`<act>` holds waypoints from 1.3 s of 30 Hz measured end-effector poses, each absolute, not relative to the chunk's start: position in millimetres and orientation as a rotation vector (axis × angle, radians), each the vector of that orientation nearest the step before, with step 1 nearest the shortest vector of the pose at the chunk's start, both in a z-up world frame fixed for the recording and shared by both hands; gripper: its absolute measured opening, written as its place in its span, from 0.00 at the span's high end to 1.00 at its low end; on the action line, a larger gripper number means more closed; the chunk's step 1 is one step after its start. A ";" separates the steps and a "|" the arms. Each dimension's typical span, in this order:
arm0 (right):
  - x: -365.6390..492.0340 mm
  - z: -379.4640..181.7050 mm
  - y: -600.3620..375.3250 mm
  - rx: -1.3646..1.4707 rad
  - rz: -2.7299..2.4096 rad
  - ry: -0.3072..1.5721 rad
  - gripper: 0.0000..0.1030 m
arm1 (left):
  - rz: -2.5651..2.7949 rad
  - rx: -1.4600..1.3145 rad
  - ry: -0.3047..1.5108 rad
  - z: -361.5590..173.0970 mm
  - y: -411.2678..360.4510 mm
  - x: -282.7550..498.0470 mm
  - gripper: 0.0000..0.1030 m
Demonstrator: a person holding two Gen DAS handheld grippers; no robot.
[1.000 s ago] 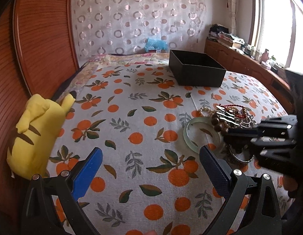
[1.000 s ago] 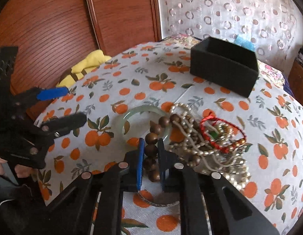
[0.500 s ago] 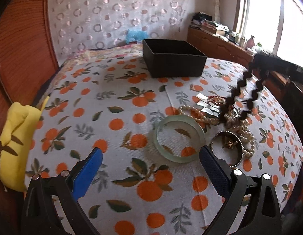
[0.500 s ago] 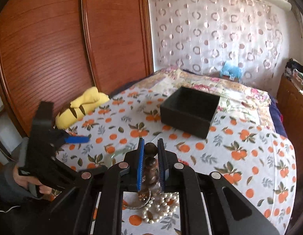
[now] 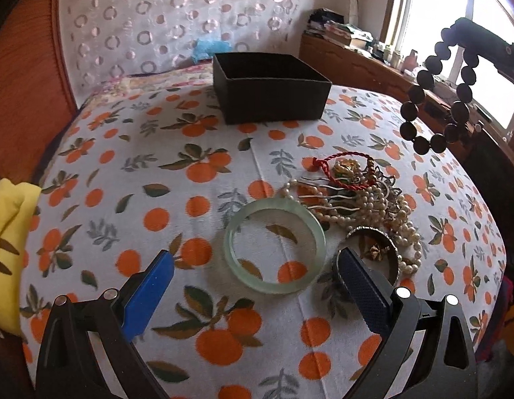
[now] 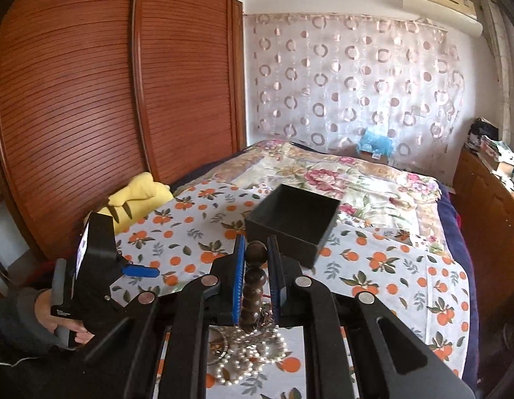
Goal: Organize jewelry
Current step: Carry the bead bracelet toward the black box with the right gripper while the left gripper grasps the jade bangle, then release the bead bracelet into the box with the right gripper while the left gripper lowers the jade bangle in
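well ahead of both claws lies the bed (image 5: 130,179), spread with an orange-print sheet (image 5: 203,173). toward its far end, beyond the right claw's tips, sits an open black box (image 6: 292,222) with its inside in shadow. left of the left claw (image 5: 253,282), at the bed's edge, lies a yellow plush toy (image 5: 7,232). the left claw is spread wide with nothing between its pads, and just ahead of it a pale green bangle (image 5: 275,245) lies flat on the sheet. right of the bangle is a heap of pearl strands (image 5: 373,204), a red cord (image 5: 348,173) and a metal comb. the right claw (image 6: 256,256) is clenched on a dark wooden bead bracelet (image 5: 436,93), which hangs in a loop above the heap, clear of the bed.
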State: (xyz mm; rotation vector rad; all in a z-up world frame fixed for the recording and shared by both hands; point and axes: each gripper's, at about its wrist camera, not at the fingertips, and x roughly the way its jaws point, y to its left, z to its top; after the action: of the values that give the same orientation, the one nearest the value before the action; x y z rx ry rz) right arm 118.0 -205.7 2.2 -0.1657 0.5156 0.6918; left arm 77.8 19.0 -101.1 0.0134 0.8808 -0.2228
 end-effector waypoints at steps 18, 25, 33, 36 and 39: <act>130.6 -23.3 -221.2 -0.147 0.641 0.561 0.86 | -0.203 0.115 0.904 -109.7 -5.3 97.1 0.30; 145.0 -32.0 -224.6 -0.133 0.647 0.574 0.86 | -0.206 0.096 0.874 -103.6 5.5 97.1 0.33; 173.2 -29.9 -219.6 -0.130 0.679 0.577 0.86 | -0.201 0.033 0.796 -68.0 20.2 117.0 0.33; 185.5 -24.1 -214.5 -0.129 0.691 0.577 0.86 | -0.198 0.038 0.770 -52.8 18.8 129.8 0.33; 199.3 -17.8 -209.4 -0.128 0.701 0.579 0.86 | -0.200 0.035 0.758 -42.2 19.0 140.8 0.33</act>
State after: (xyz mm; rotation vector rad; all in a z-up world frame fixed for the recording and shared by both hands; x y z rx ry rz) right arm 199.3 -209.4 -17.8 -0.1277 0.5786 0.7013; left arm 140.8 19.0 -42.2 0.0346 0.7579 -0.2002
